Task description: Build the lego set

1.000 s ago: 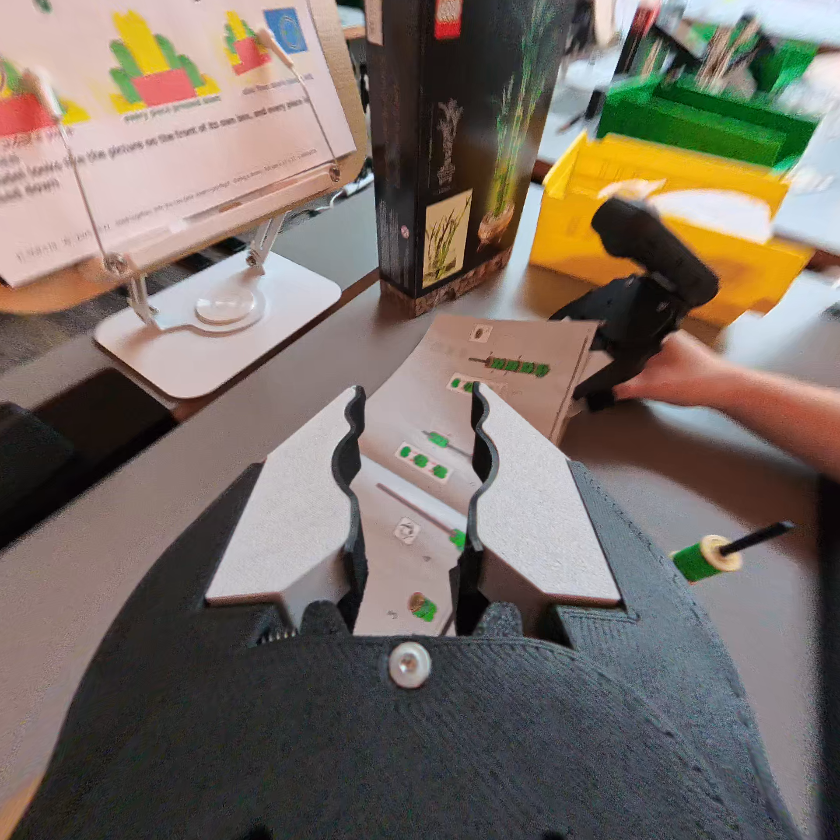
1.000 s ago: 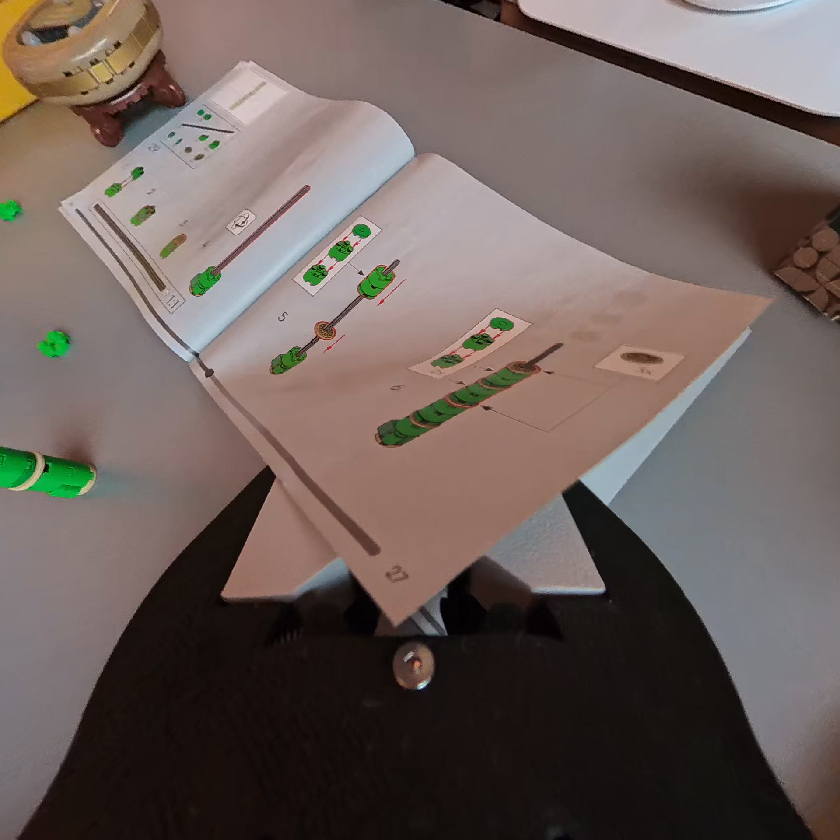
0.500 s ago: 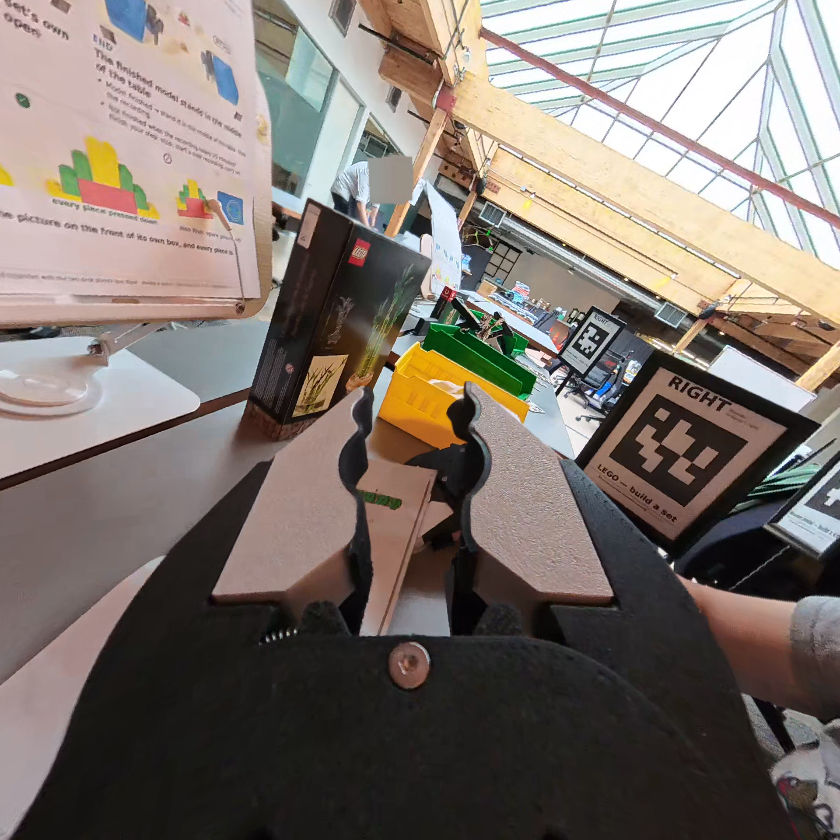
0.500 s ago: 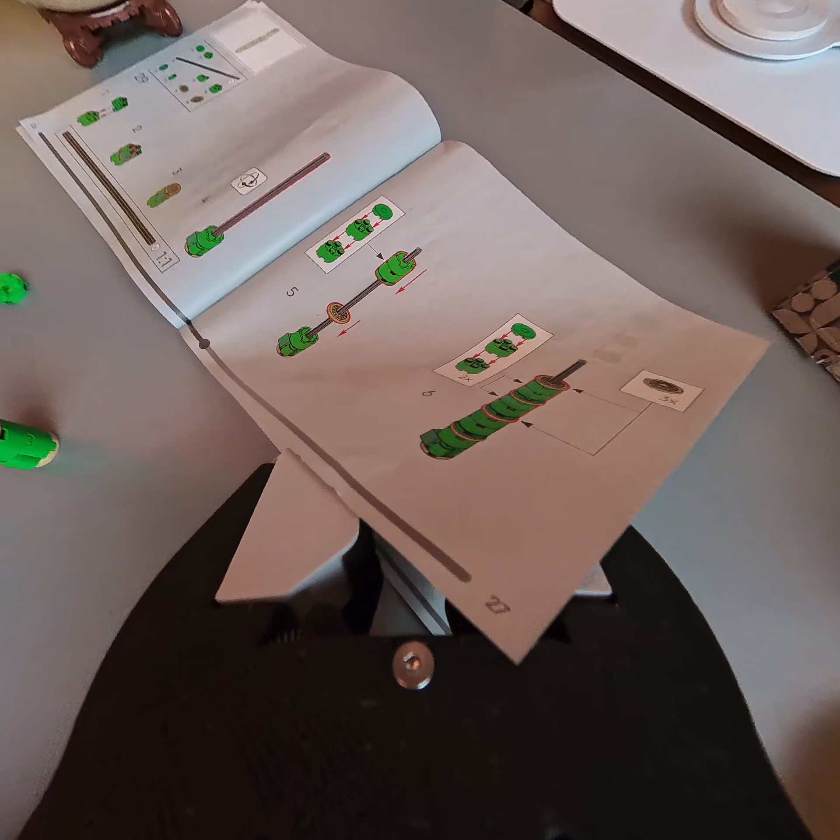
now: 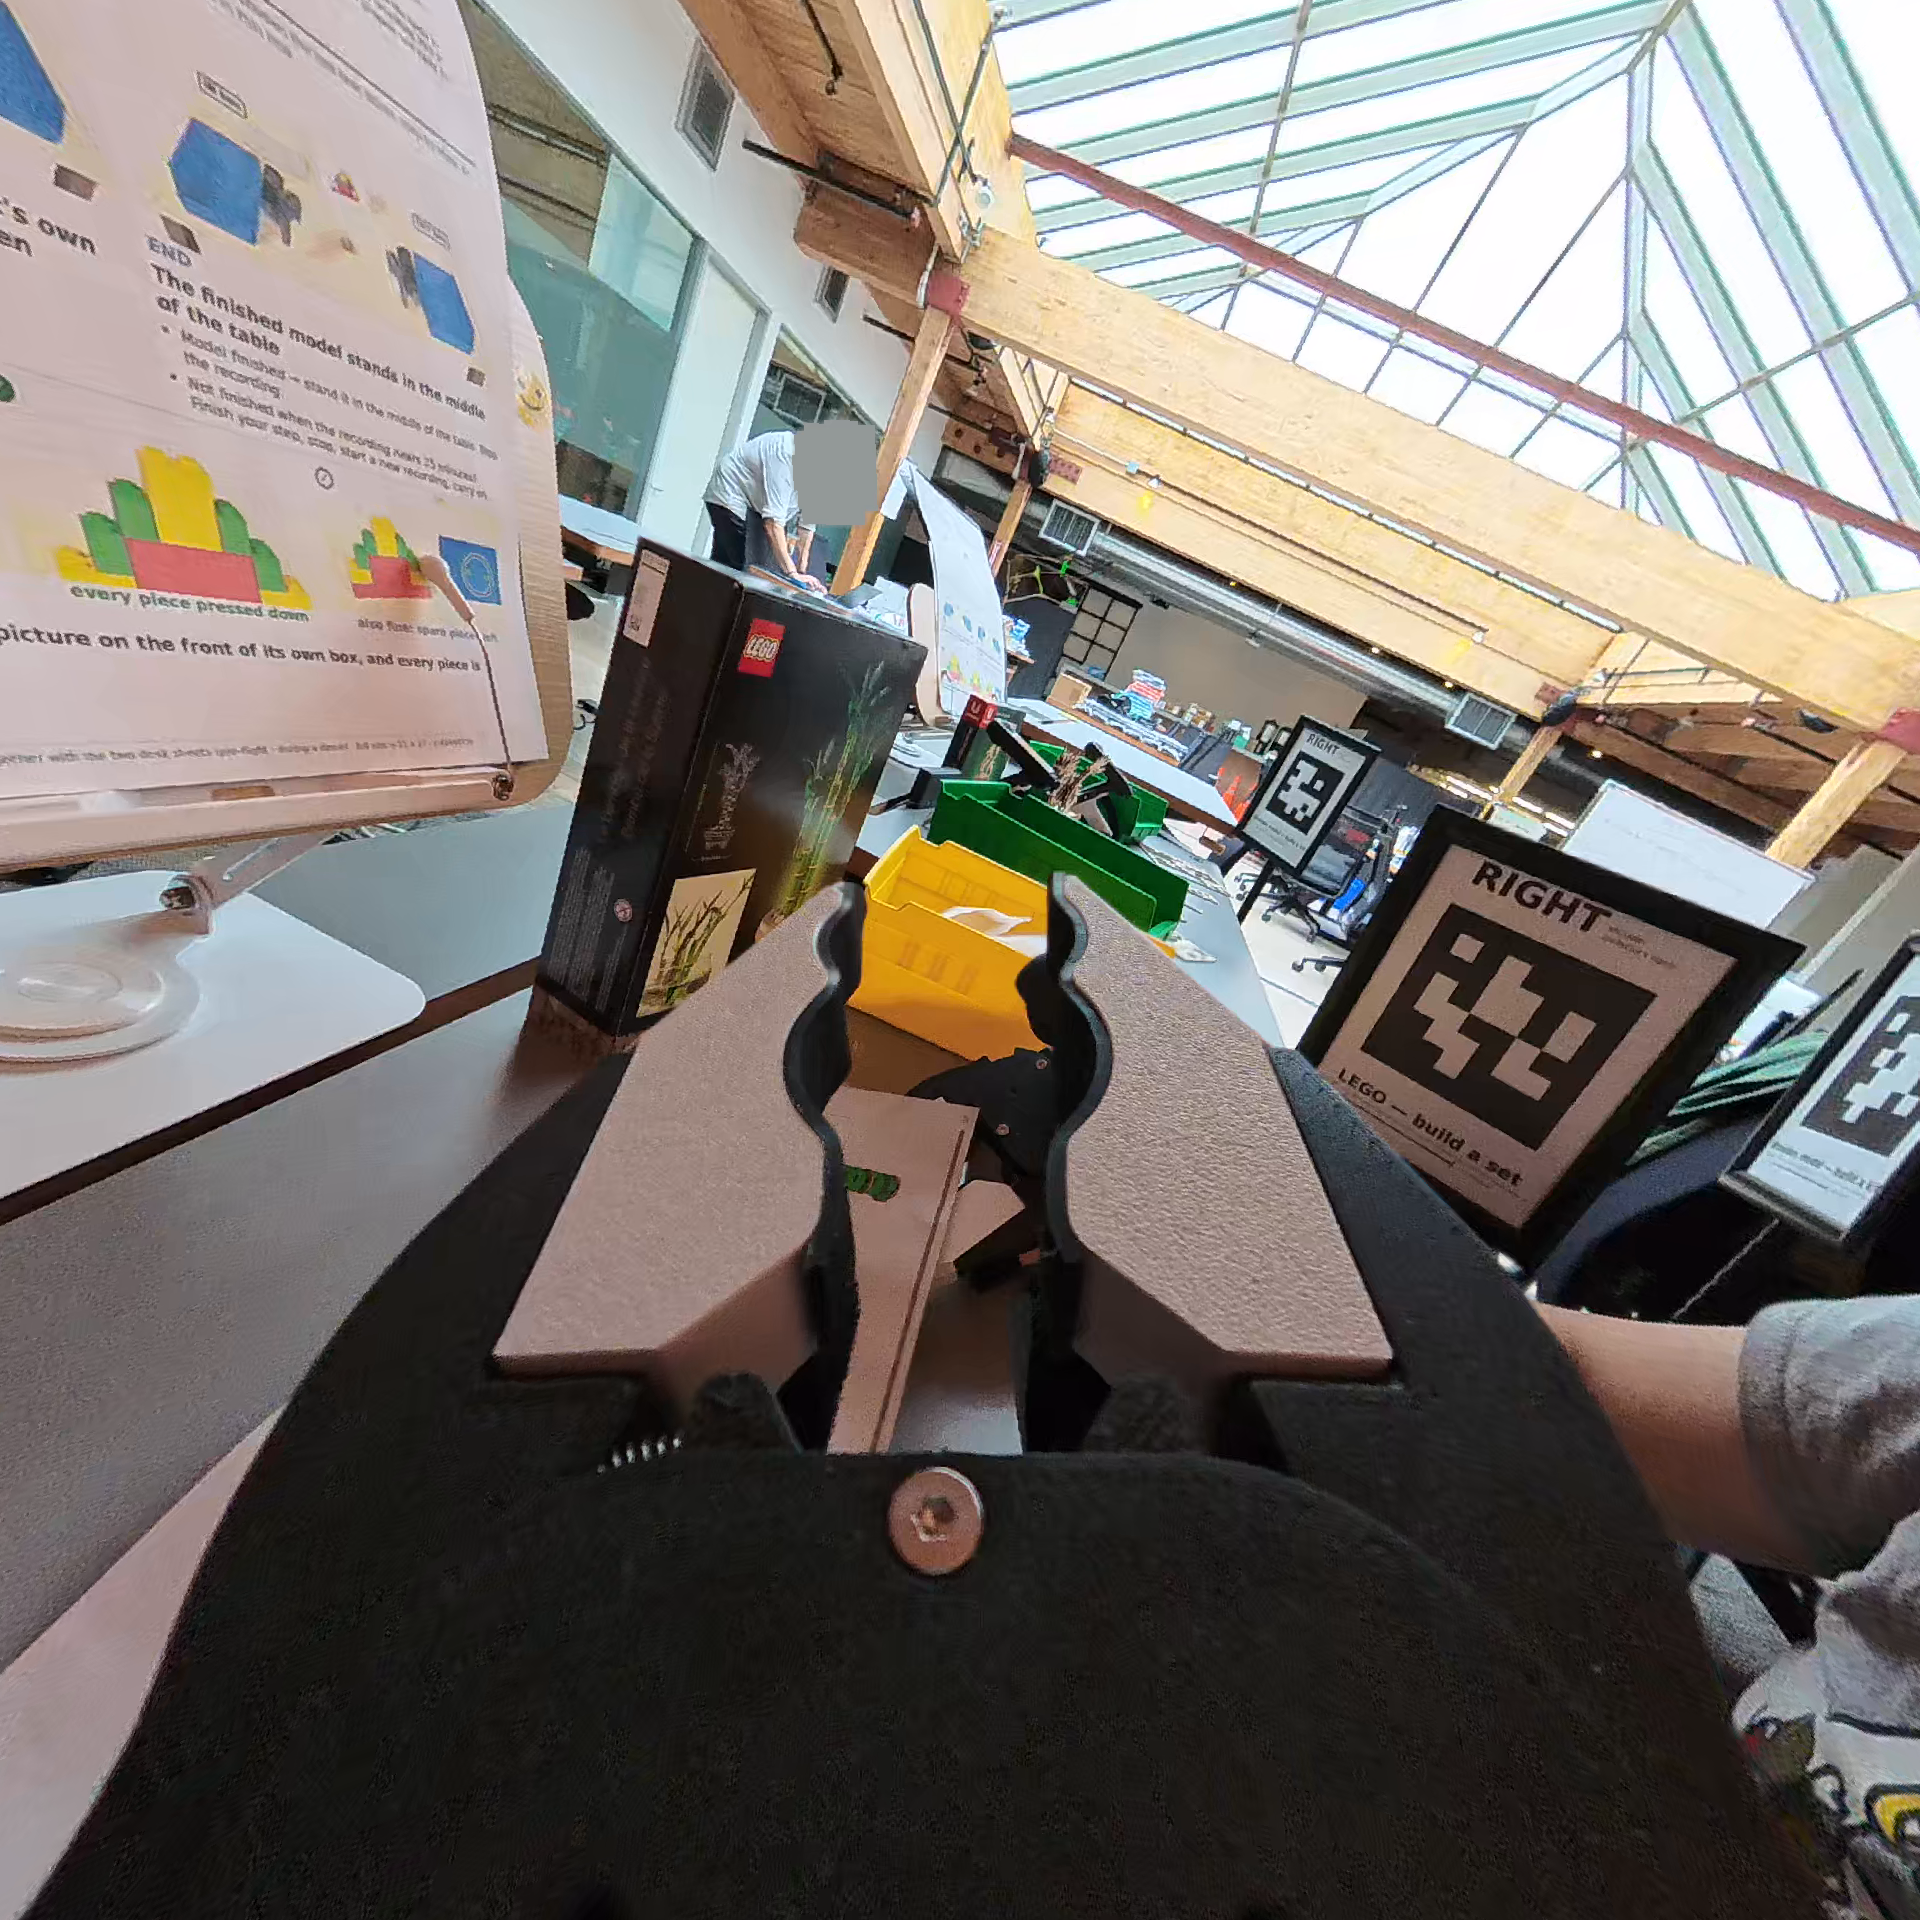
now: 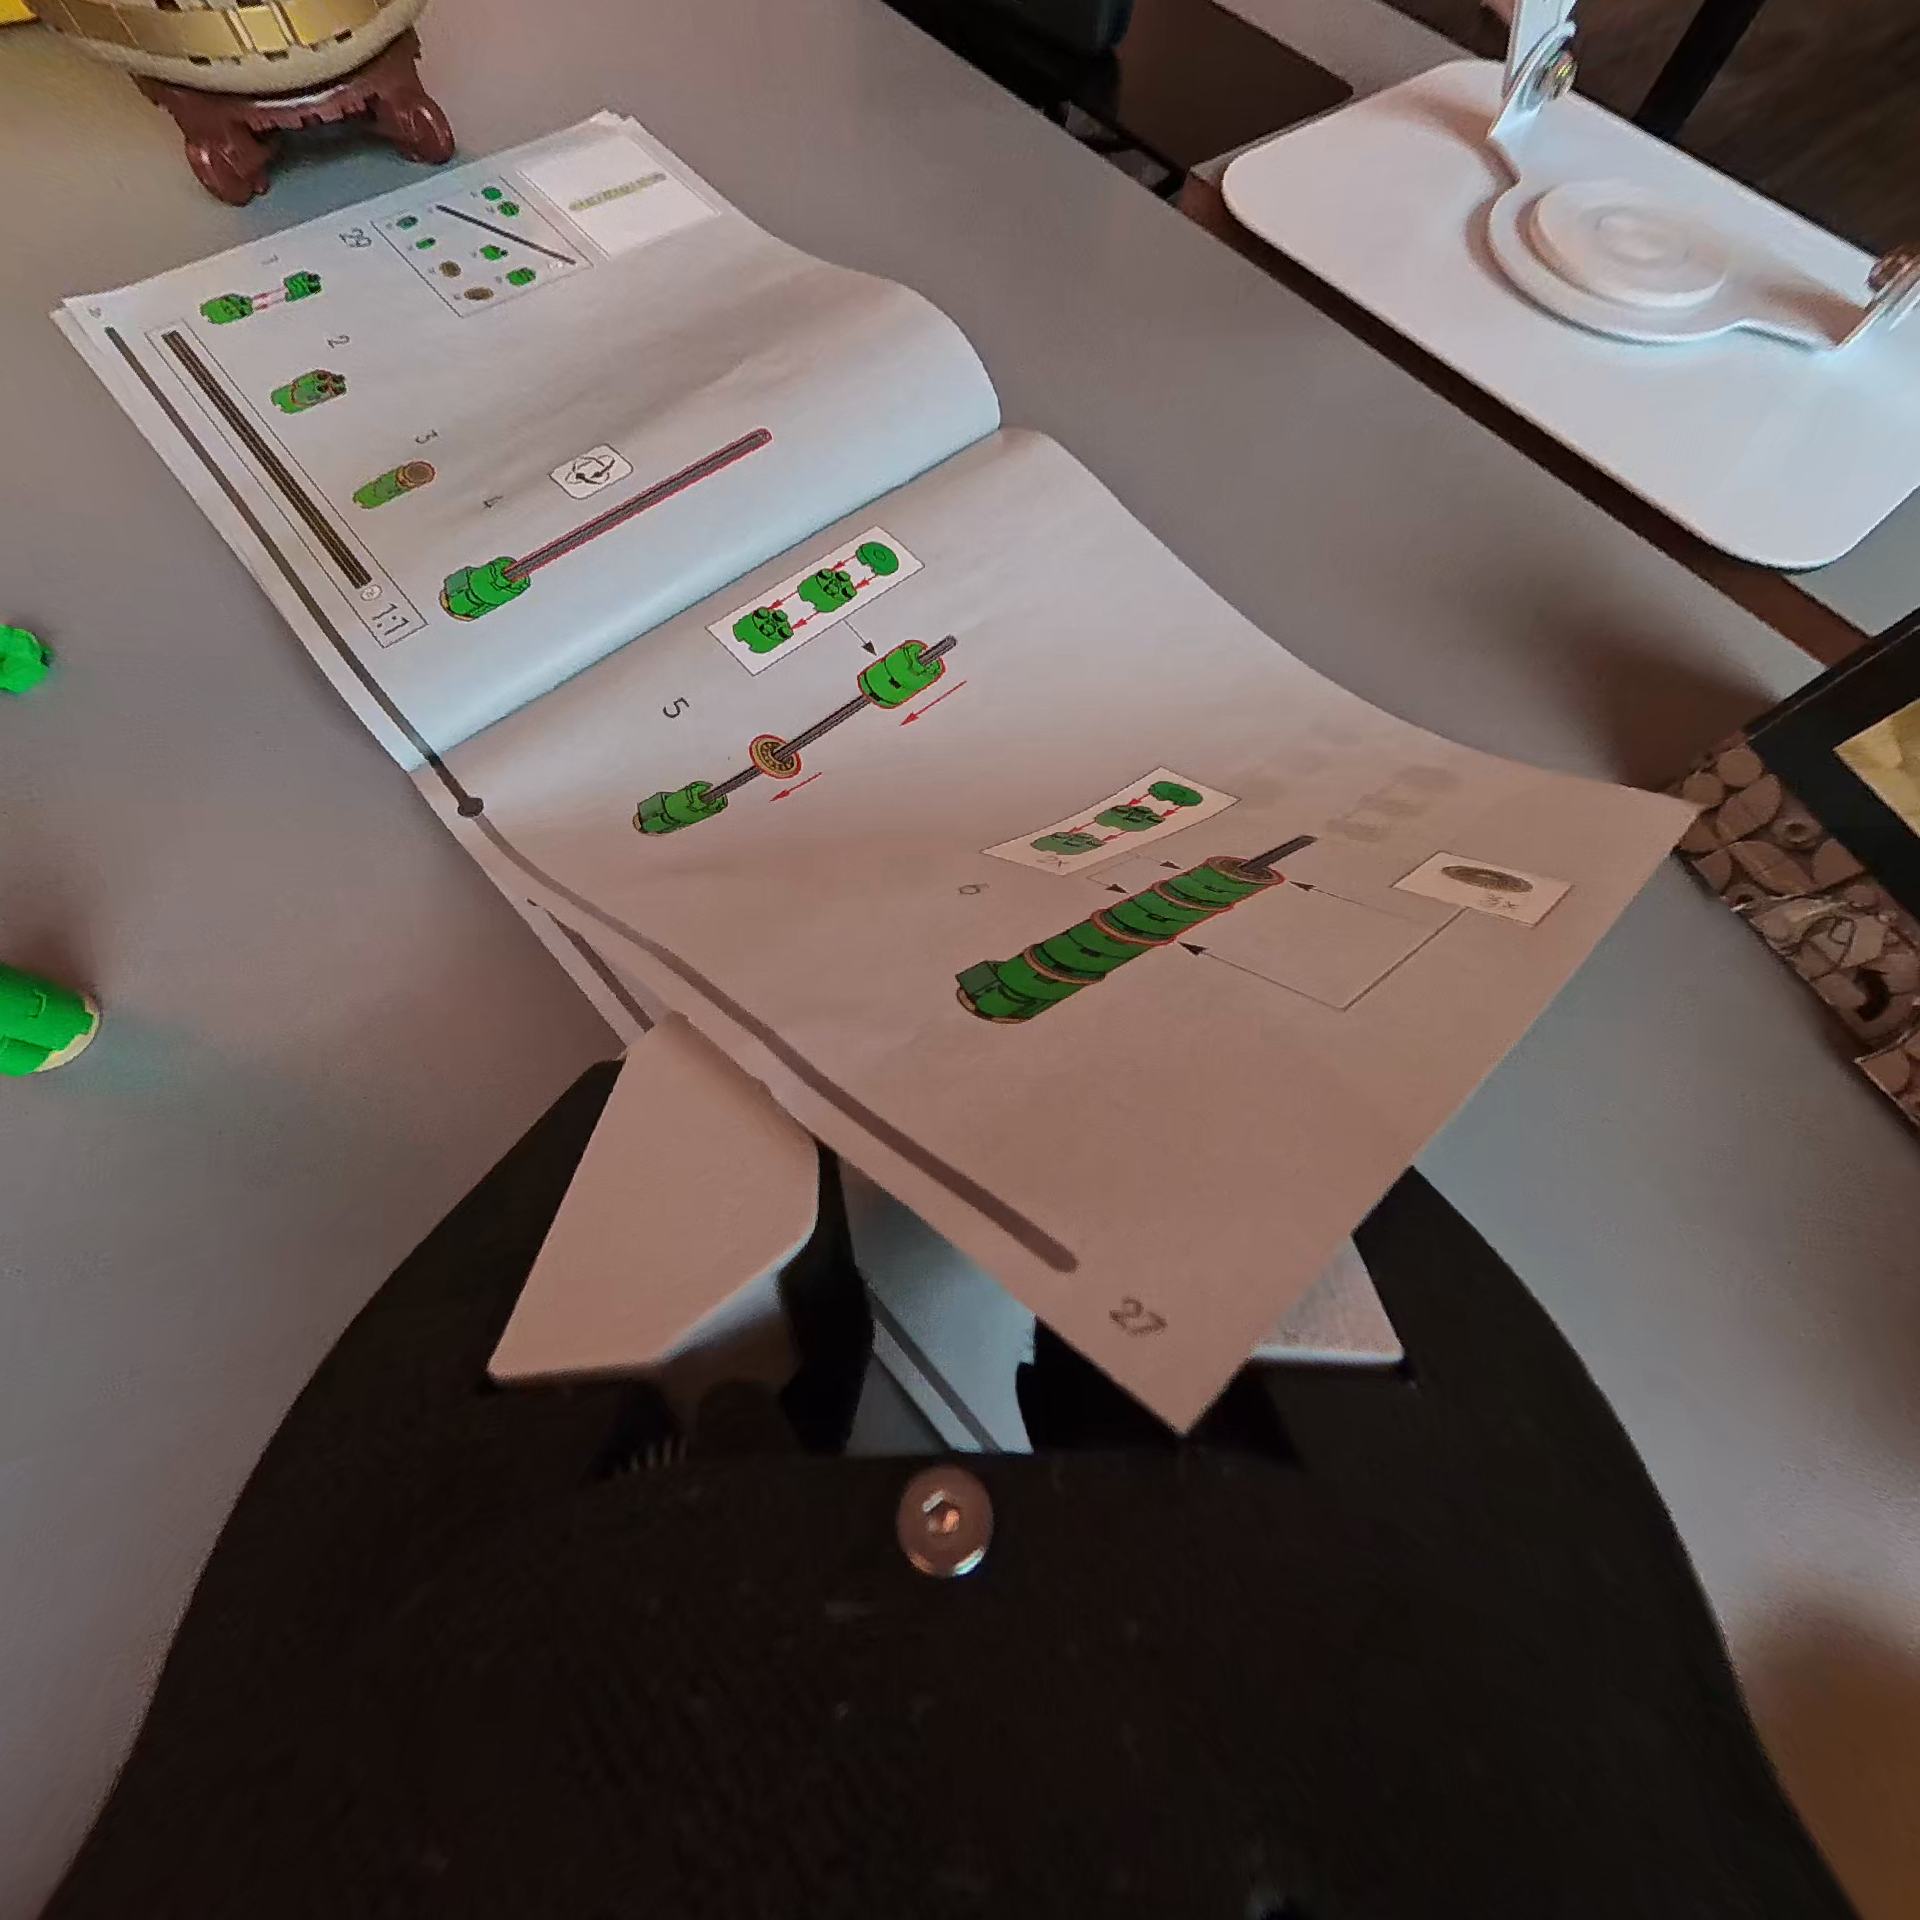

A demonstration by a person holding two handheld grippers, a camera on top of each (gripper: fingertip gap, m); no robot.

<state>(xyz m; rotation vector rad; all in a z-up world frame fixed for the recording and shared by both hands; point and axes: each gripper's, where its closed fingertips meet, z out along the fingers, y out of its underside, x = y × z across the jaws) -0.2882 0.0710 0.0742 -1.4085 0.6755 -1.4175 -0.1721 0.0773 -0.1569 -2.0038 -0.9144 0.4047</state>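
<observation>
Step looked like manual-checking: right gripper [image 6: 935, 1236], jaws parted under the lifted instruction booklet [image 6: 1039, 831] page, left gripper [image 5: 945, 1049] open and empty; next needs the green stem piece [image 6: 42, 1023] at 9 o'clock.

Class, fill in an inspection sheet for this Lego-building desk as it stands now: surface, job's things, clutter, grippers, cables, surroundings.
Surface: grey table, mostly bare around the booklet.
Job's things: open instruction booklet, its near page lifted off the table; green stalk piece and small green piece at the left edge; pot on brown feet; black set box.
Clutter: white stand base holding an instruction sheet; yellow bin; green bin.
Grippers: left gripper open, holding nothing; right gripper open, the lifted page lying over its fingers.
Cables: nothing seen.
Surroundings: framed marker signs, timber beams, glass roof, a person at a far table.
</observation>
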